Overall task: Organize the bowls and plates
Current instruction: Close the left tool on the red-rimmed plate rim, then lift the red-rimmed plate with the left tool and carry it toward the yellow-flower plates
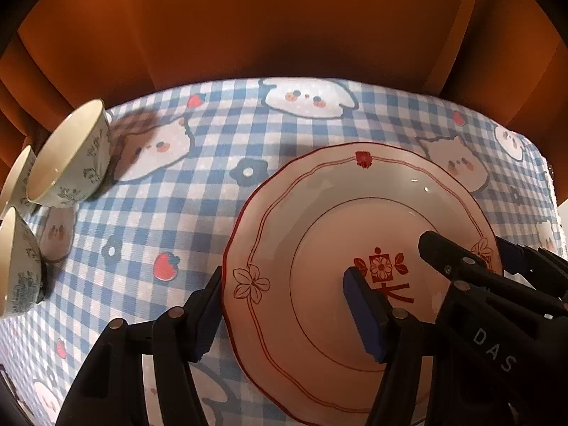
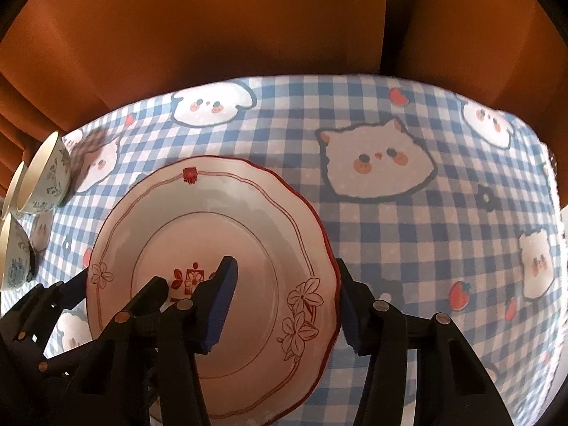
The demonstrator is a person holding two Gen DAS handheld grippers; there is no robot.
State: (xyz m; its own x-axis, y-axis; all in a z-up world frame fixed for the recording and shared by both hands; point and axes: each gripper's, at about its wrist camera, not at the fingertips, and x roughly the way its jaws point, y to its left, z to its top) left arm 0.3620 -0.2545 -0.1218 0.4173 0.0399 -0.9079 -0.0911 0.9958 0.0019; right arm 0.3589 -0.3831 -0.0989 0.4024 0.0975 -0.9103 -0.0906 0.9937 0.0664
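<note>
Mid-step on the red-rimmed plate point(image 1: 312, 220) resting on the gingham-clothed worktop point(image 1: 198, 213), right of the three floral bowls point(image 1: 71, 156), left gripper point(image 1: 287, 305) and right gripper point(image 2: 287, 305) fingers half-spread astride opposite rims, not visibly clamped; next, closing both together and lifting level.

The left gripper point(image 1: 284, 316) fills the bottom of its own view, angled steeply downward, its jaws standing apart with blue-padded fingers point(image 1: 365, 319) either side of a wide gap; its black frame also shows at the lower left of the right wrist view. The right gripper point(image 2: 284, 305) sits low in its frame, likewise tilted down with jaws parted, and reaches in at the right edge of the left view
</note>
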